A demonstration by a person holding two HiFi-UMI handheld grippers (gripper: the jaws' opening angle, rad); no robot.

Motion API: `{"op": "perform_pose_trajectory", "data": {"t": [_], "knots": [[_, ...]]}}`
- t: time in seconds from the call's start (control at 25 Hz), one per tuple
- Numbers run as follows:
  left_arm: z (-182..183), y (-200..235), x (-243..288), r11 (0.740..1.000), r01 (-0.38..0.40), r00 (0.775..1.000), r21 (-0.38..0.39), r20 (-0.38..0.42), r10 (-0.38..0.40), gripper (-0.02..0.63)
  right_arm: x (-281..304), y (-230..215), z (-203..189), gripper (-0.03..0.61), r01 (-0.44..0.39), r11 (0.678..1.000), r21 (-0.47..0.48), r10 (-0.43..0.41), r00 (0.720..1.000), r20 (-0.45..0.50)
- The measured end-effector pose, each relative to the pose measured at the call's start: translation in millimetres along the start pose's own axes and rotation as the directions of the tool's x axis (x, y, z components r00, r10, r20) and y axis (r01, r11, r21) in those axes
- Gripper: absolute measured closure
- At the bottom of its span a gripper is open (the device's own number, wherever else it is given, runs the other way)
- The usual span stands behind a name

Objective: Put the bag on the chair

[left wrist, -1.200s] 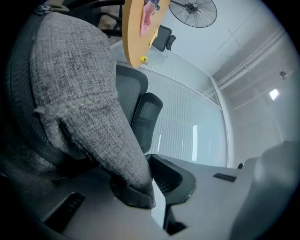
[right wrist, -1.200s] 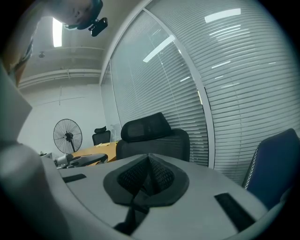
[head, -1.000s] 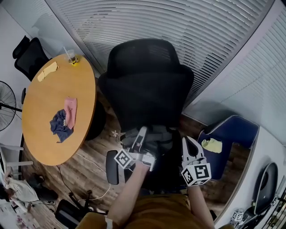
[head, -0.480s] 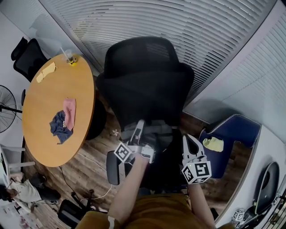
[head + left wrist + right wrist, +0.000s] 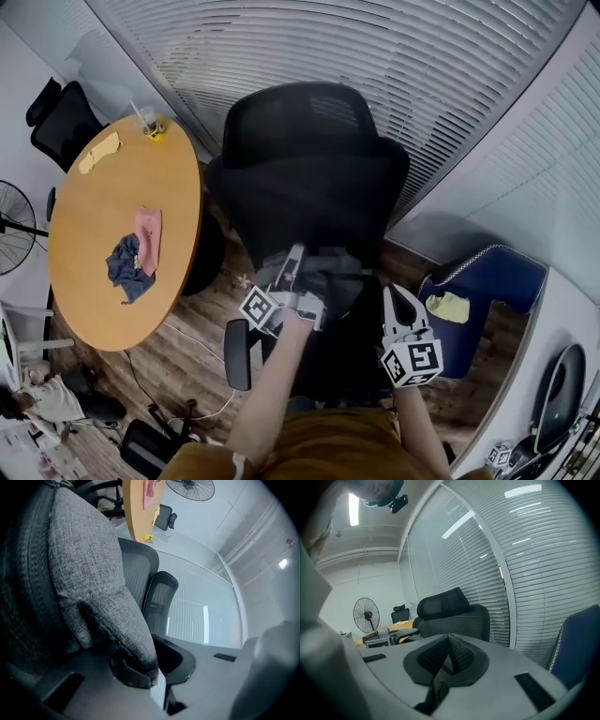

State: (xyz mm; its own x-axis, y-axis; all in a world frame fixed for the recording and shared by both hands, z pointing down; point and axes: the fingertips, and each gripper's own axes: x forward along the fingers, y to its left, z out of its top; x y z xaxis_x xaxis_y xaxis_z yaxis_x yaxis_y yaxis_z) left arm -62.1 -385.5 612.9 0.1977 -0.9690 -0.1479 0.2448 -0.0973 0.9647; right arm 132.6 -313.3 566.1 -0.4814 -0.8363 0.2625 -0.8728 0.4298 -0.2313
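A black mesh office chair [image 5: 309,178] stands in front of me, its back toward the blinds. The grey fabric bag [image 5: 328,272] hangs over the chair's seat, close to the backrest. My left gripper [image 5: 296,258] is shut on a fold of the bag. In the left gripper view the grey bag [image 5: 79,564] fills the left side, its edge pinched in the left gripper [image 5: 151,679], with the chair [image 5: 159,590] behind. My right gripper [image 5: 392,295] is beside the seat's right edge, shut and empty. In its own view the right gripper [image 5: 449,644] points at the chair [image 5: 452,613].
A round wooden table [image 5: 89,291] at the left carries a blue cloth [image 5: 124,261] and a pink cloth [image 5: 148,234]. A blue armchair [image 5: 492,277] sits at the right, a fan [image 5: 14,225] and another black chair [image 5: 56,112] at the far left. Blinds run behind.
My left gripper has carried the bag a little farther forward over the seat toward the backrest. The right gripper has hardly moved.
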Motion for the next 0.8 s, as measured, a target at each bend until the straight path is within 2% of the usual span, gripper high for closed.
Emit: {"op": "perform_pose_trajectory", "data": {"t": [0.28,0.36,0.56,0.64,0.8], "knots": [[-1.9,-0.5,-2.5,0.999,-0.029,0.999,0.013,-0.02,0.03,0.582,-1.4,3.4,-0.3,0.566,-0.006,1.0,-0.004,0.006,1.0,0.001],[-3.6,-3.2,-3.5,0.999,-0.024,0.999,0.022,-0.033,0.025,0.539,-1.6,5.8,0.1,0.566,-0.01,1.0,-0.006,0.01,1.0,0.003],[-4.9,-6.0,-6.4,0.998,-0.042,0.998,0.054,-0.034,0.044,0.508,-3.6,8.0,2.4,0.566,-0.012,1.0,-0.01,0.012,1.0,0.009],[-7.6,-9.8,-5.8,0.995,-0.044,0.997,0.086,-0.052,0.048,0.441,-5.3,9.6,4.3,0.567,-0.008,1.0,-0.013,0.008,1.0,0.01],[-10.9,-11.7,-8.2,0.995,-0.058,0.994,0.086,-0.084,0.065,0.437,-9.4,14.6,6.0,0.567,-0.006,1.0,-0.017,0.006,1.0,0.013]]}}
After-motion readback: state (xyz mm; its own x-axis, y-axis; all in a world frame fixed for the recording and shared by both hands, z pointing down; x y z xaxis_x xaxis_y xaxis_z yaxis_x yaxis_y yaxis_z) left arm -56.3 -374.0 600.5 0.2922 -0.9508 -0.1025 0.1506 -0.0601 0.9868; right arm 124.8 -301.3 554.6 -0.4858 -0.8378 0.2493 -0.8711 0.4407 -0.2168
